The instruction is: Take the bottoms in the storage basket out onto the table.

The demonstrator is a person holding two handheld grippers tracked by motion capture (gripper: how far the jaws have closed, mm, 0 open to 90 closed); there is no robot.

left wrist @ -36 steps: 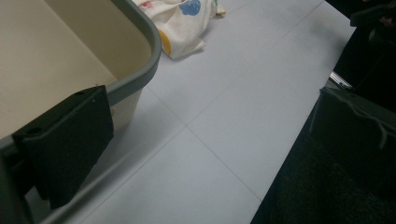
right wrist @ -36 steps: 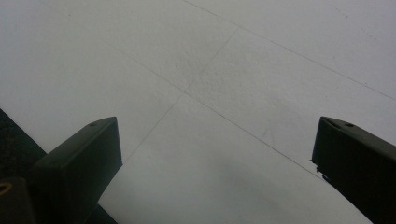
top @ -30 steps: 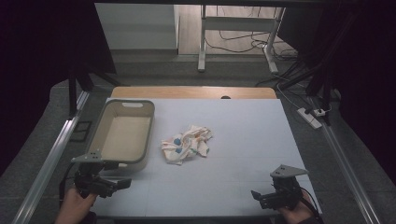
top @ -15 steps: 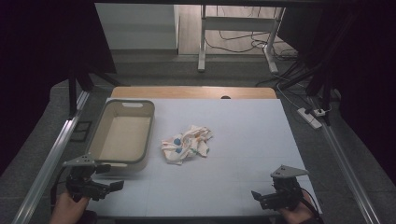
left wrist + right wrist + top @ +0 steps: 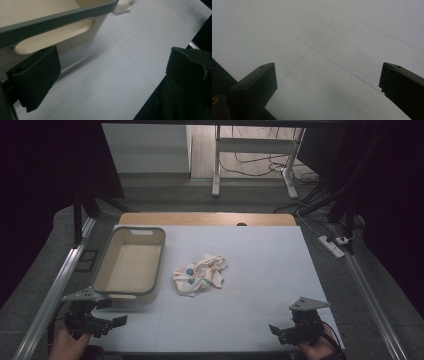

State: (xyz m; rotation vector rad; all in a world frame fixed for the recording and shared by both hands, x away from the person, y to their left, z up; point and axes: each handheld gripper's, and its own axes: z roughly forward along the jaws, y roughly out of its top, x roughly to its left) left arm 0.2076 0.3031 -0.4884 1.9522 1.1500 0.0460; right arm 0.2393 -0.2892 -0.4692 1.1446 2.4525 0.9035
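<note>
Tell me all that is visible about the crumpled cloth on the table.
The cloth is small, cream-white, with blue round patches and some orange marks. It looks like soft fabric, crumpled into a loose heap, not folded. It lies on the pale table near the middle, just right of the beige bin but apart from it. Nothing holds or touches it; both grippers are near the front edge. In the left gripper view a white corner of it shows past the bin.

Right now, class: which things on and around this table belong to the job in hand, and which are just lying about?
Belongs to the job:
- crumpled cloth, mid-table
- beige bin, left of it
- left claw and right claw, both open, at the near edge

Lying about:
- power strip on the floor, right
- cables behind the table
</note>
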